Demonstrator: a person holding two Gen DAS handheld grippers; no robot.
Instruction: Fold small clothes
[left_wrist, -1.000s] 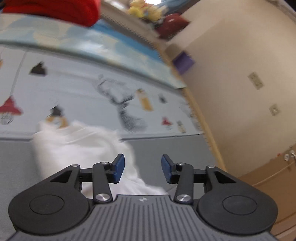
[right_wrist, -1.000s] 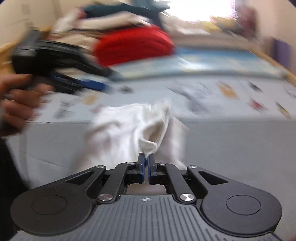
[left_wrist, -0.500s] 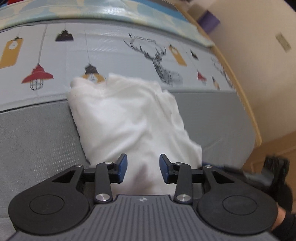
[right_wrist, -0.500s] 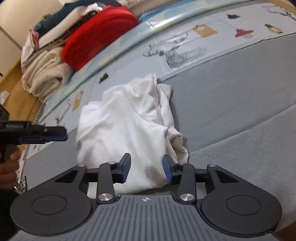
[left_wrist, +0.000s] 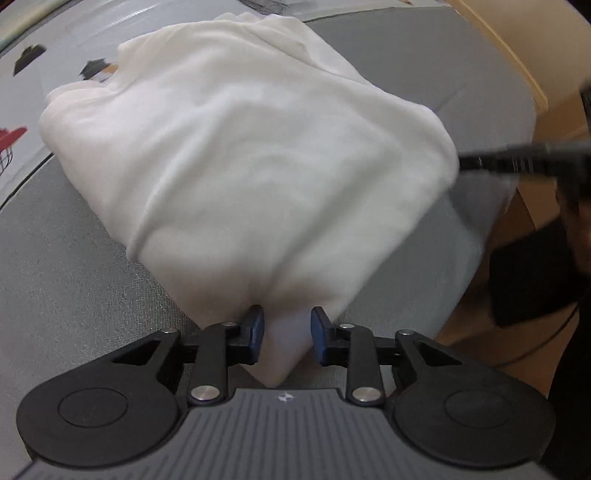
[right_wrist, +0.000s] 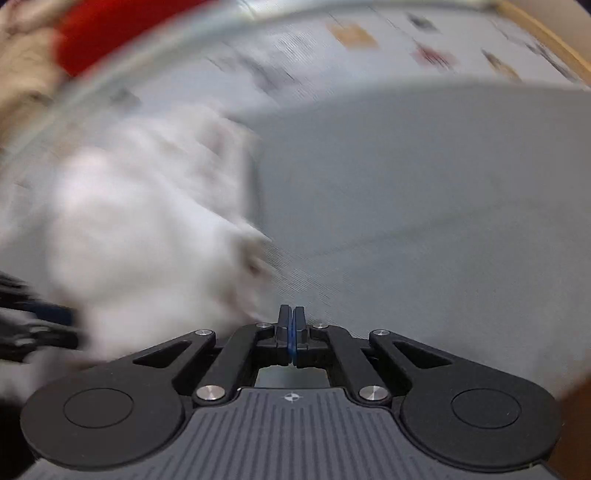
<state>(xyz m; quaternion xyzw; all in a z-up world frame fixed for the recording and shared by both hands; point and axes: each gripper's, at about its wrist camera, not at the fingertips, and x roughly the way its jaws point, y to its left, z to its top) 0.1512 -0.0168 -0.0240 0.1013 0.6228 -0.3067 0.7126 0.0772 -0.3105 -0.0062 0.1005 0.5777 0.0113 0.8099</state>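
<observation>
White garment (left_wrist: 251, 155), plain and unlettered, on grey mat (left_wrist: 74, 288)

White garment (left_wrist: 251, 177): plain, no print; reads blurred white in the right wrist view (right_wrist: 140, 229). Mat (left_wrist: 74, 280) beneath it: grey, fine woven speckle. Sheet (left_wrist: 22, 92) beyond the mat: pale grey, printed with small black and red lamp shapes; in the right wrist view (right_wrist: 369, 44) its motifs blur to orange, red and dark patches. Red cloth (right_wrist: 110, 33): solid red. Towel (right_wrist: 22, 62): beige. Left gripper (left_wrist: 287, 334): black arms, blue pads, grey ribbed body. Right gripper (right_wrist: 291, 334): same colours. Wall (left_wrist: 546, 29): cream.
</observation>
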